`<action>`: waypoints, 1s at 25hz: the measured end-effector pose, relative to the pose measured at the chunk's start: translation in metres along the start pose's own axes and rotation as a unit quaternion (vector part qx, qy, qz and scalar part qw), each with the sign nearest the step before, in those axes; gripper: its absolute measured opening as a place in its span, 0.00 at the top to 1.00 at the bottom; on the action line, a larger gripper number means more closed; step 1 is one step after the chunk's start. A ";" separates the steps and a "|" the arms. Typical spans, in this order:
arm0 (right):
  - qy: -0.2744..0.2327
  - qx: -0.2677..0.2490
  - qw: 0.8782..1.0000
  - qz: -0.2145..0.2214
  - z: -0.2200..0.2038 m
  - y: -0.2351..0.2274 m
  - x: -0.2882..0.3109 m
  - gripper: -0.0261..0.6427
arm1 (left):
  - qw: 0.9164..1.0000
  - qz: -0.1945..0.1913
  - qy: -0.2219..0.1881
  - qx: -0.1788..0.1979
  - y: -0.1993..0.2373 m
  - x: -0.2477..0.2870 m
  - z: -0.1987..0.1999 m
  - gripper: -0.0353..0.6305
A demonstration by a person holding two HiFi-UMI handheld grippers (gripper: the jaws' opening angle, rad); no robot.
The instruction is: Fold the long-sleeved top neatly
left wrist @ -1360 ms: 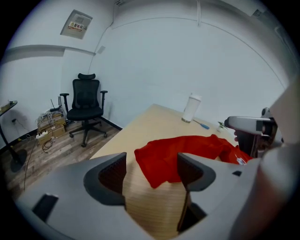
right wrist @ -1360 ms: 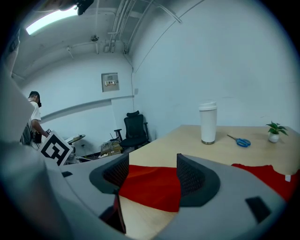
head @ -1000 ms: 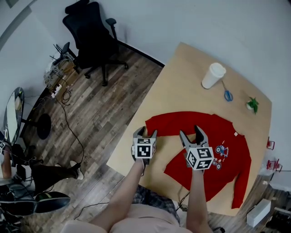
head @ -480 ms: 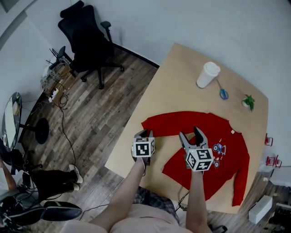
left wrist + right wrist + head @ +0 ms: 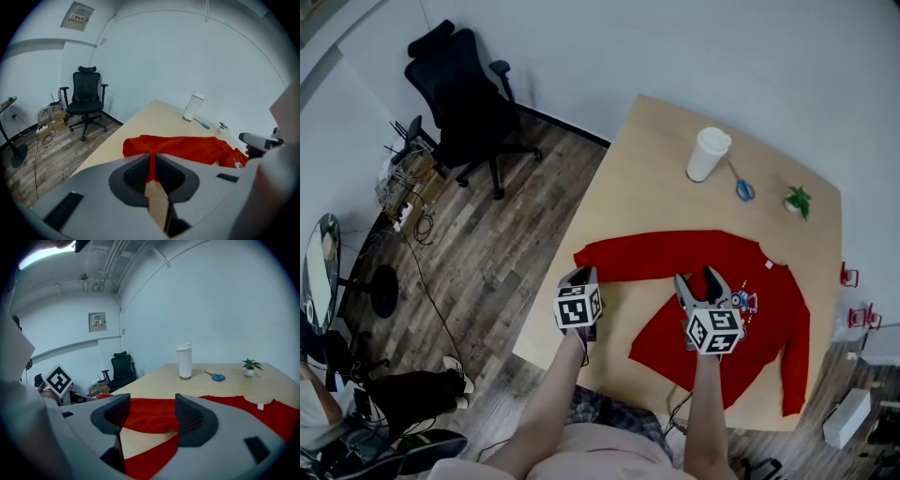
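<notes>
Left claw (image 5: pixel 579 276) had just pinched shut on the sleeve (image 5: pixel 623 257) of the red top (image 5: pixel 741 328) lying flat at the table's (image 5: pixel 656 169) lower middle, right claw (image 5: pixel 697 281) hanging open over its body, so I'd guess first fold starting, next carry that sleeve frame-right across the chest.

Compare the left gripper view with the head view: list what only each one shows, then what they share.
Only the left gripper view: how the left claw, its jaws having just been closing, pinches a sleeve of the red top; also a wall sign. Only the head view: the top's print, its far sleeve, the person's forearms. Both: table, chair, cup, scissors, plant.
</notes>
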State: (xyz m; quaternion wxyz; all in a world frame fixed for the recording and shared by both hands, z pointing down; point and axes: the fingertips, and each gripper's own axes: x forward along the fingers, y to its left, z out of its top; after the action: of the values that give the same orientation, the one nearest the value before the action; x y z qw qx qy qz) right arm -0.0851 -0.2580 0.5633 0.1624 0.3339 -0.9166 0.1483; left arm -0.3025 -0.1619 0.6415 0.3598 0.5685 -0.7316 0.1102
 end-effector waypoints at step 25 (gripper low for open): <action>-0.015 0.084 0.979 -0.183 -0.036 -0.124 -0.152 0.54 | 0.974 -0.141 -0.123 0.130 -0.195 -0.008 0.128 0.89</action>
State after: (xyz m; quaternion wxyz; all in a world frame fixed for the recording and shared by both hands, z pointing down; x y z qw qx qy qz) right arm 0.1143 -0.2497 0.5560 0.1449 0.5104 -0.8267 0.1872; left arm -0.1750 -0.2929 0.4962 0.2019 0.7173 -0.6619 0.0818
